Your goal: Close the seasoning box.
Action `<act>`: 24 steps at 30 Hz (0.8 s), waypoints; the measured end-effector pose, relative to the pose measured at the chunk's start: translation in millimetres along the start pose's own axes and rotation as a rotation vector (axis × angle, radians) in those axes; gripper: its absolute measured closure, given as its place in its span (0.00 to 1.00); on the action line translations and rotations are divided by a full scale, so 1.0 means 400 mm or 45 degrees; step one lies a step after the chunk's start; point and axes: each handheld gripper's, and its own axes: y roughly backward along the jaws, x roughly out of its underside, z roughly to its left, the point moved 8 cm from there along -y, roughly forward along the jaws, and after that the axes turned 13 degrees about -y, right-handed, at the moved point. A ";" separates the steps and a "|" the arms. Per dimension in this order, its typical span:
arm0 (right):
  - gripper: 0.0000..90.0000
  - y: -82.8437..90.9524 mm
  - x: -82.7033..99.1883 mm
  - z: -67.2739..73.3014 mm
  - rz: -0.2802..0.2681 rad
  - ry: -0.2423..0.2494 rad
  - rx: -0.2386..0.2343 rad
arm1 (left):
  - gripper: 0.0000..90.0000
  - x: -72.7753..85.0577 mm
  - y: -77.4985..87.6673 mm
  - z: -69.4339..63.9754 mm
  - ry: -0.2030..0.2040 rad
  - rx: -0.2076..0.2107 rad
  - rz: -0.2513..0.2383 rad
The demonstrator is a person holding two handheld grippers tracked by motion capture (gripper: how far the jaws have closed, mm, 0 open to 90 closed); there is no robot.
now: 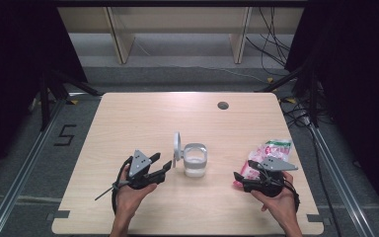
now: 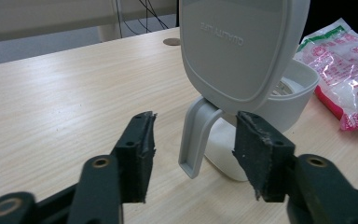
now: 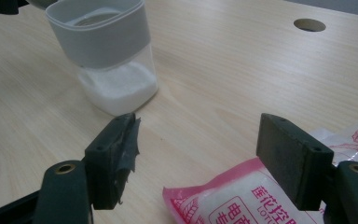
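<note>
The raised lid (image 2: pixel 240 46) bears embossed "QUALITY LIFE", upside down at upper centre. The bag (image 3: pixel 242 196) at lower right shows red "LOTU". A black "5" (image 1: pixel 65 135) marks the floor at left.

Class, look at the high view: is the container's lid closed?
No, the container stands open, its lid hinged upright at its left side.

**Both grippers low over the table, jaws apart**

Seen from the high view, the left gripper (image 1: pixel 164 167) sits at about 7 o'clock from the table's centre, held in the left hand (image 1: pixel 131 192), its jaws pointing toward 2 o'clock and standing apart with nothing pressed between the pads. The right gripper (image 1: pixel 238 177) sits at about 5 o'clock, in the right hand (image 1: pixel 279 200), jaws pointing toward 9 o'clock, spread wide and gripping nothing. Both forearms enter from 6 o'clock.
</note>
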 end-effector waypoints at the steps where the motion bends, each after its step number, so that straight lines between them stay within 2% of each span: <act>1: 0.34 0.003 0.005 0.006 0.013 -0.037 0.017 | 0.56 -0.002 -0.001 0.004 0.012 -0.019 -0.013; 2: 0.34 0.001 0.004 0.002 0.007 0.005 0.010 | 0.61 -0.006 -0.002 0.007 -0.001 -0.029 -0.039; 3: 0.34 0.001 0.005 0.003 0.019 0.008 -0.006 | 0.67 -0.007 -0.002 0.010 -0.027 -0.029 -0.039; 5: 0.34 0.003 0.005 0.002 0.009 0.013 0.006 | 0.74 -0.007 -0.005 0.012 -0.036 -0.030 -0.038; 7: 0.34 0.008 0.003 0.001 0.001 0.004 0.003 | 0.81 -0.011 -0.006 0.010 -0.073 -0.021 -0.047; 8: 0.34 0.011 0.004 0.000 -0.001 -0.001 0.017 | 0.85 -0.012 -0.006 0.009 -0.064 -0.028 -0.053; 9: 0.34 0.009 0.004 0.000 -0.002 0.000 0.001 | 0.88 -0.013 -0.007 0.009 -0.068 -0.026 -0.056; 11: 0.34 0.011 0.006 -0.001 0.008 0.006 0.016 | 0.92 -0.016 -0.009 0.013 -0.092 -0.041 -0.060; 12: 0.35 0.010 0.008 0.004 0.000 -0.024 0.023 | 0.94 -0.019 -0.008 0.015 -0.106 -0.055 -0.065; 13: 0.35 0.011 0.008 0.004 0.018 -0.001 0.015 | 0.96 -0.021 -0.008 0.014 -0.094 -0.046 -0.070; 15: 0.35 0.007 0.009 0.008 0.010 -0.014 0.006 | 0.99 -0.025 -0.009 0.015 -0.099 -0.049 -0.076; 16: 0.35 0.005 0.008 0.007 0.013 0.006 -0.004 | 0.99 -0.026 -0.010 0.016 -0.103 -0.049 -0.074; 19: 0.35 0.007 0.009 0.007 0.014 0.003 0.009 | 0.99 -0.032 -0.009 0.016 -0.106 -0.051 -0.084; 23: 0.35 0.010 0.009 0.005 0.015 0.036 0.024 | 0.99 -0.042 -0.011 0.008 -0.111 -0.038 -0.084; 24: 0.35 0.008 0.011 0.011 0.023 0.011 0.007 | 0.99 -0.047 -0.012 0.003 -0.115 -0.032 -0.088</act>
